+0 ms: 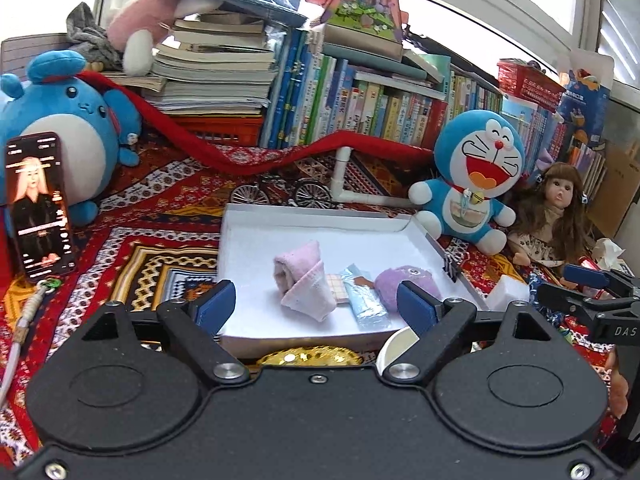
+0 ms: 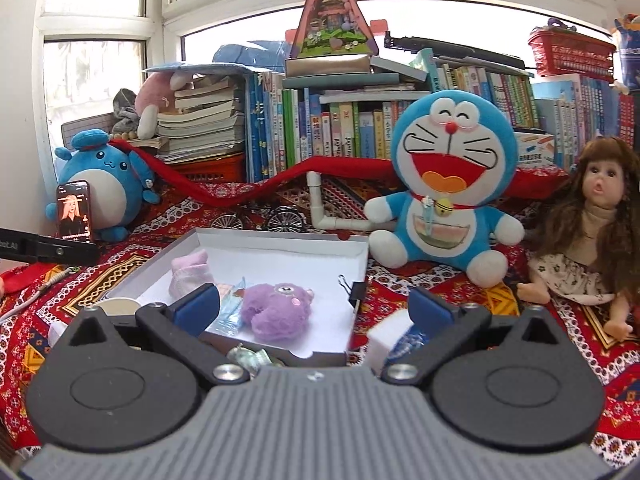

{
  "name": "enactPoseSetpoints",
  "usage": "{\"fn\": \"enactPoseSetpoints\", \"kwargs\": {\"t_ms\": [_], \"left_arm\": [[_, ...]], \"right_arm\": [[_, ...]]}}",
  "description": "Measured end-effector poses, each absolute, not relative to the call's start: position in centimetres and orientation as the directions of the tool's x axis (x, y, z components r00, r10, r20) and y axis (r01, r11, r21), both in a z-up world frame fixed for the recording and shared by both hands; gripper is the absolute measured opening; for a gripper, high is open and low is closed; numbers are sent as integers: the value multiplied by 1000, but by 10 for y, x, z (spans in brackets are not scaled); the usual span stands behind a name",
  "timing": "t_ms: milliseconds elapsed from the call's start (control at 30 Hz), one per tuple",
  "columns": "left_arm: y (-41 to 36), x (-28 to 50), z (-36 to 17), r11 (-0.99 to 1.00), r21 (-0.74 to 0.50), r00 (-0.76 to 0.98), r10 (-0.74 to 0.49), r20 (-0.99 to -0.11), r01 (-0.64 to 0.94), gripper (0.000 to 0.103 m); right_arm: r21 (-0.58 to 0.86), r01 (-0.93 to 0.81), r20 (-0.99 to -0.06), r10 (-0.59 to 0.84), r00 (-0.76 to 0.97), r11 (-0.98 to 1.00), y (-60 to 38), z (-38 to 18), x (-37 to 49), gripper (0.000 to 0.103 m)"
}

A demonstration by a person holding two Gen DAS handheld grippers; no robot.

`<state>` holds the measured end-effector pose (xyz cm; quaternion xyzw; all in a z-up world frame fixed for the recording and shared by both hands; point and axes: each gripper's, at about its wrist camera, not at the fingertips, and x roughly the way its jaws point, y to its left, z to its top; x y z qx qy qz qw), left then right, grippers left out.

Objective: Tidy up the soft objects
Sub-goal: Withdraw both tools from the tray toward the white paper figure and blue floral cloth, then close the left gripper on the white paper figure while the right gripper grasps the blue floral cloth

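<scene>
The purple plush toy [image 2: 278,312] is lying in the white tray [image 2: 280,246], just ahead of the right hand-held gripper [image 2: 314,312], whose jaws are standing wide apart and gripping nothing. Beside the toy in the tray are lying a blue packet [image 1: 368,300] and a pink rolled cloth [image 1: 306,282]. The left hand-held gripper [image 1: 316,304] is hovering spread and empty at the tray's near edge.
</scene>
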<state>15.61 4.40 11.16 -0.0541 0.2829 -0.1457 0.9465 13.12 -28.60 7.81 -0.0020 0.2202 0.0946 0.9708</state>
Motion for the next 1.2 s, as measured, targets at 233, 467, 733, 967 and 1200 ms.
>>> {"fn": "enactPoseSetpoints", "kwargs": {"t_ms": [233, 467, 733, 967, 1200], "left_arm": [[66, 140, 109, 966, -168, 819, -256, -514, 197, 87], [88, 131, 100, 977, -162, 819, -206, -536, 140, 87], [100, 118, 78, 986, -136, 805, -154, -573, 92, 87], [106, 109, 56, 986, -153, 775, -145, -614, 63, 86], [110, 104, 44, 985, -169, 757, -145, -637, 47, 84]], "right_arm": [[23, -135, -414, 132, 900, 991, -300, 73, 121, 103], [14, -84, -416, 82, 906, 996, -315, 66, 114, 103], [-2, -29, -431, 25, 902, 1000, -329, 55, 107, 103], [2, 13, -445, -11, 896, 1000, -340, 47, 104, 103], [23, 21, -458, -9, 889, 1000, -342, 41, 112, 103]]}}
